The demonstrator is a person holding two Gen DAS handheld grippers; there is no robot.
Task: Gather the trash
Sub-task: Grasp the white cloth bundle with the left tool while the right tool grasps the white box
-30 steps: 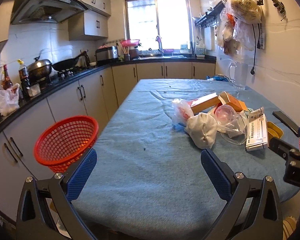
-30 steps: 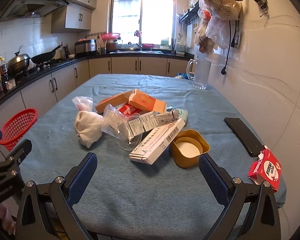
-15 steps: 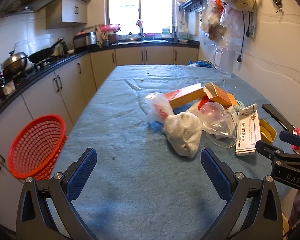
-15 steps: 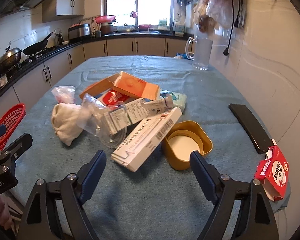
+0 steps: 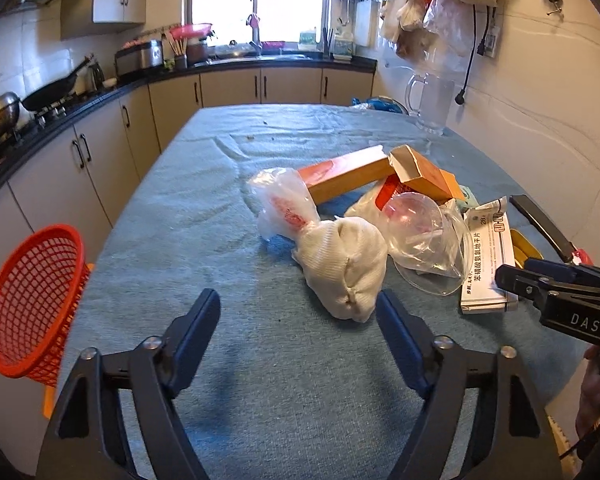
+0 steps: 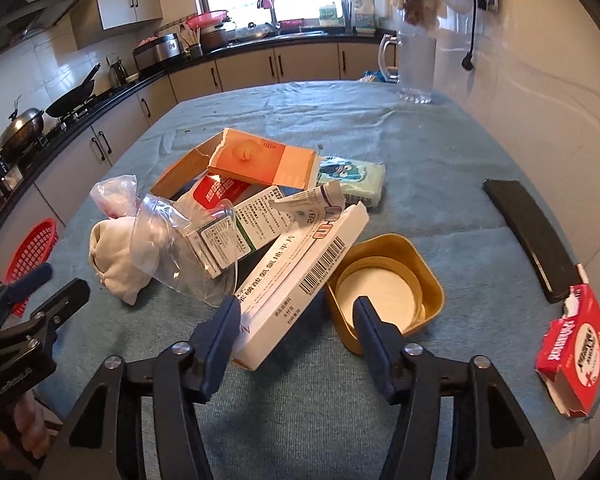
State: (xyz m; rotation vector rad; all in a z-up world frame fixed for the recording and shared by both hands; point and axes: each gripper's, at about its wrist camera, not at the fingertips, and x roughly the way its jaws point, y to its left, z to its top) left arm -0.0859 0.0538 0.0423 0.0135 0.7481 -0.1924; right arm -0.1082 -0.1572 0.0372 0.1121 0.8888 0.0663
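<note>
A kitchen table (image 5: pixel 204 184) under blue cloth, counters behind. My left claw (image 5: pixel 298 322) hangs wide open and empty above the cloth, a white bundle (image 5: pixel 346 264) just ahead by its right finger, a red basket (image 5: pixel 28 304) off the table edge to its left. My right claw (image 6: pixel 296 322) is half open, holding nothing, its fingers flanking the near end of a white box (image 6: pixel 296 284) and the rim of a yellow tub (image 6: pixel 384 280). Beyond lie a clear bag (image 6: pixel 172 244), an orange carton (image 6: pixel 260 162) and a jug (image 6: pixel 414 68).
</note>
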